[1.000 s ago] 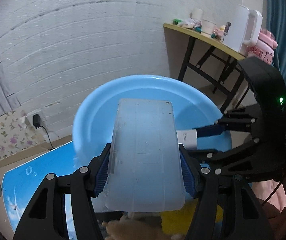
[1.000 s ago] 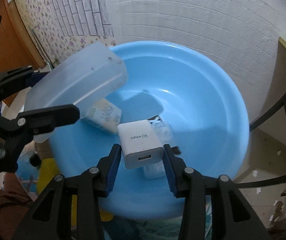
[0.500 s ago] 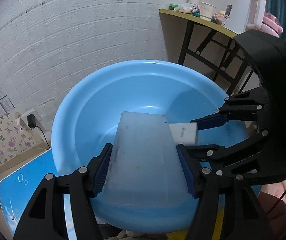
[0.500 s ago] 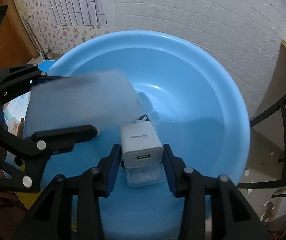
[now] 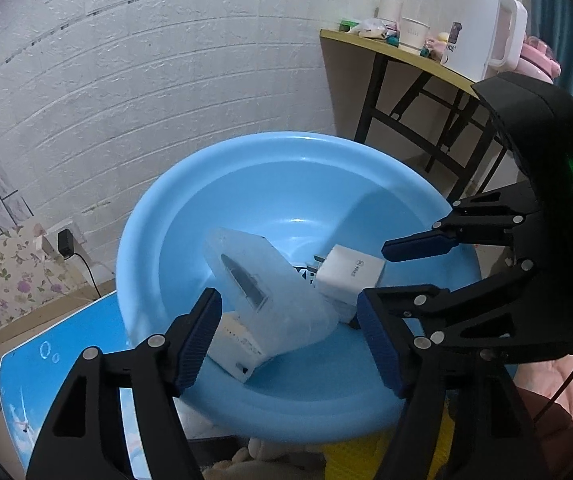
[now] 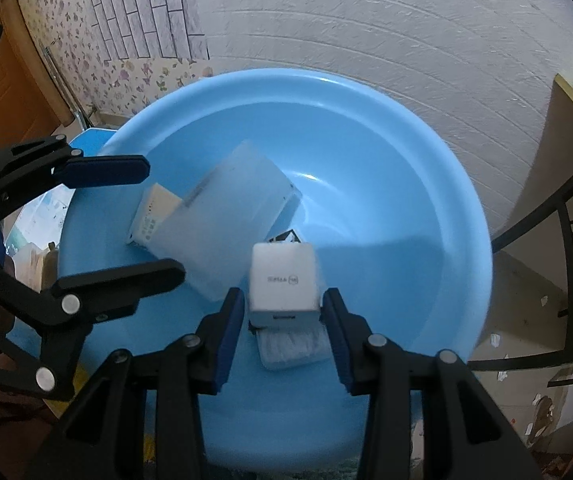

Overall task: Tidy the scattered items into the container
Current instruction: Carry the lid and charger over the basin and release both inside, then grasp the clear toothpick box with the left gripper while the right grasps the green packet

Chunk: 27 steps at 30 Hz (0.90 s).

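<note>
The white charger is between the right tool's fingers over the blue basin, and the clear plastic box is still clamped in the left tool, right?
Not quite. The clear plastic box is no longer clamped: the left tool is opening, its pads apart from the box, which tips into the blue basin, as the left wrist view shows. The white charger is indeed between the right tool's fingers.

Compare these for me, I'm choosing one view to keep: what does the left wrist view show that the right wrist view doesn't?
Only the left wrist view: a white kettle and a black wall adapter. Only the right wrist view: a wooden door. Both: the blue basin, the translucent box inside it, and the white charger between the right tongs.
</note>
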Each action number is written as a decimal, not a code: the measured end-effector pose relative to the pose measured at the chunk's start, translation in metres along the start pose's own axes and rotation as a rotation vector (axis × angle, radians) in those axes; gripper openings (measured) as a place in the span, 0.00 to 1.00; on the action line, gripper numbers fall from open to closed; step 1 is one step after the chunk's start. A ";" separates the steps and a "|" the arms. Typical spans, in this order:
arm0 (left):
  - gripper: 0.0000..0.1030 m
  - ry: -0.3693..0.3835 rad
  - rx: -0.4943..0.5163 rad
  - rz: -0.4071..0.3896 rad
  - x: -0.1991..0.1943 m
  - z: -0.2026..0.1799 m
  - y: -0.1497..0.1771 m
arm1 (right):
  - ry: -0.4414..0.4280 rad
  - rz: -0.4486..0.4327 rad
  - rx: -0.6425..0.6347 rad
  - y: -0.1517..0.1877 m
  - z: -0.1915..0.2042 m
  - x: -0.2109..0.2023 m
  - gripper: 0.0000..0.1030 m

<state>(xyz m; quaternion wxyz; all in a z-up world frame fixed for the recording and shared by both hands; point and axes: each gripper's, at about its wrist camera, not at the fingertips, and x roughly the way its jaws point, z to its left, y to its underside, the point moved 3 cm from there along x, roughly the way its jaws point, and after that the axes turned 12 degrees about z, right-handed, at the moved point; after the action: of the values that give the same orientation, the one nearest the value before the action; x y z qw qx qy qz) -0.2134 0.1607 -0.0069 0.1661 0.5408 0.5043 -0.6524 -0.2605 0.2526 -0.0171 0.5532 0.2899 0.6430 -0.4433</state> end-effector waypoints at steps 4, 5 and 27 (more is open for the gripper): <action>0.68 -0.006 -0.012 -0.017 -0.012 0.002 0.006 | 0.004 -0.017 0.016 0.007 -0.002 -0.007 0.39; 0.68 -0.010 -0.018 -0.023 -0.016 0.003 0.009 | 0.004 -0.023 0.021 0.010 -0.002 -0.009 0.39; 0.94 -0.145 -0.313 -0.103 -0.084 0.082 0.137 | -0.070 -0.275 0.155 0.088 0.008 -0.059 0.39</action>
<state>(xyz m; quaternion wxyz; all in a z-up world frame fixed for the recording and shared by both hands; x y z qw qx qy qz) -0.1233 0.0044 -0.0066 0.2506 0.4334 0.6135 -0.6107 -0.1683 0.2913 0.0183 0.4851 0.2255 0.6208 -0.5731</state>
